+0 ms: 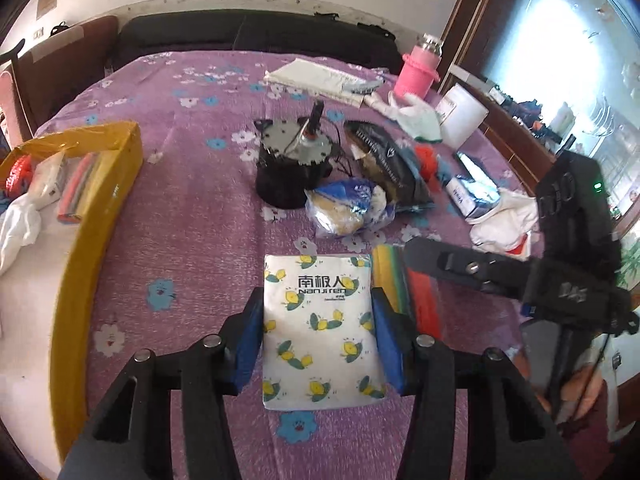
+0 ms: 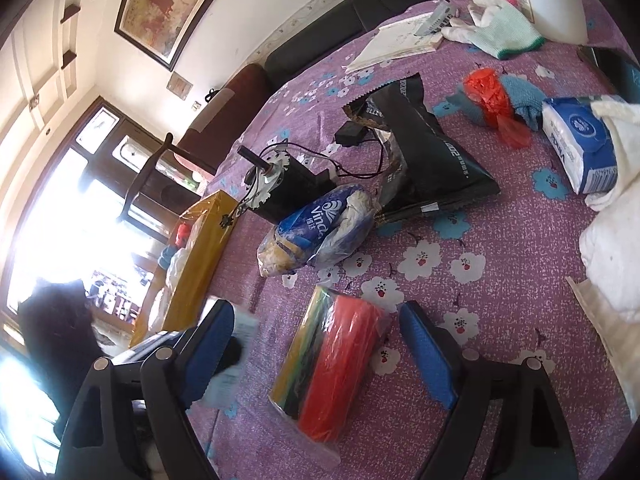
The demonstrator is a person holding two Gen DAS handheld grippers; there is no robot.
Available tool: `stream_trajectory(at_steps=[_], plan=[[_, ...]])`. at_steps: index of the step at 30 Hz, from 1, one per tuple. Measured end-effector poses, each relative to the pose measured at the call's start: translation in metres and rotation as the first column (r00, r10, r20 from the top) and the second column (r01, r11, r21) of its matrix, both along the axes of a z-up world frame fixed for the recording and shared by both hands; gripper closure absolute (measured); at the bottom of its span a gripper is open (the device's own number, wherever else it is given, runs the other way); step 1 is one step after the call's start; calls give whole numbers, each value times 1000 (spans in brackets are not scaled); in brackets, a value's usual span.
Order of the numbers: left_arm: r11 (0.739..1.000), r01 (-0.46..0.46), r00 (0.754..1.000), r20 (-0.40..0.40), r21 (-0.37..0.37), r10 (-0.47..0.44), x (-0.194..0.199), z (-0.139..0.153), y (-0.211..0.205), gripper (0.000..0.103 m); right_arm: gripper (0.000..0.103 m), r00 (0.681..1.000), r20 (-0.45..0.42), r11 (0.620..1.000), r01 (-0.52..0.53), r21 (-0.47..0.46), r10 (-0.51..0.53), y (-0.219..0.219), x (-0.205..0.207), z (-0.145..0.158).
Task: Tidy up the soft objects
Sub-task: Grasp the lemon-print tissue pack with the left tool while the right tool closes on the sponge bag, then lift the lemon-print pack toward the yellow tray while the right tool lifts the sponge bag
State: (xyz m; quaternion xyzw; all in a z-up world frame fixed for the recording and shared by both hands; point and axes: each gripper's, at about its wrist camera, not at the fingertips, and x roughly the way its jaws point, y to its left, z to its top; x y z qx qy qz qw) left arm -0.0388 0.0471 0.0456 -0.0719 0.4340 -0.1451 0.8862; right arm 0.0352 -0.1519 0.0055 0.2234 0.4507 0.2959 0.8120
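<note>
A white tissue pack with lemon prints lies on the purple flowered cloth. My left gripper is shut on it, a blue pad pressed to each long side. Just right of it lies a rainbow-striped pack in clear wrap, also in the right wrist view. My right gripper stands open around that striped pack, with a gap on both sides. One of its black fingers reaches in over the pack from the right.
A yellow box at the left holds soft items. Ahead are a black motor unit, a blue-and-white plastic bag and a black pouch. Farther right are a blue tissue pack, a white cloth, a glove and a pink bottle.
</note>
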Motion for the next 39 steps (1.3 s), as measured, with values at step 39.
stream_trajectory(at_steps=[39], plan=[[982,26,999,35,-190,-20,-76,9,80,53,7,997,74,937,51,-346,-27,51,-9,6]])
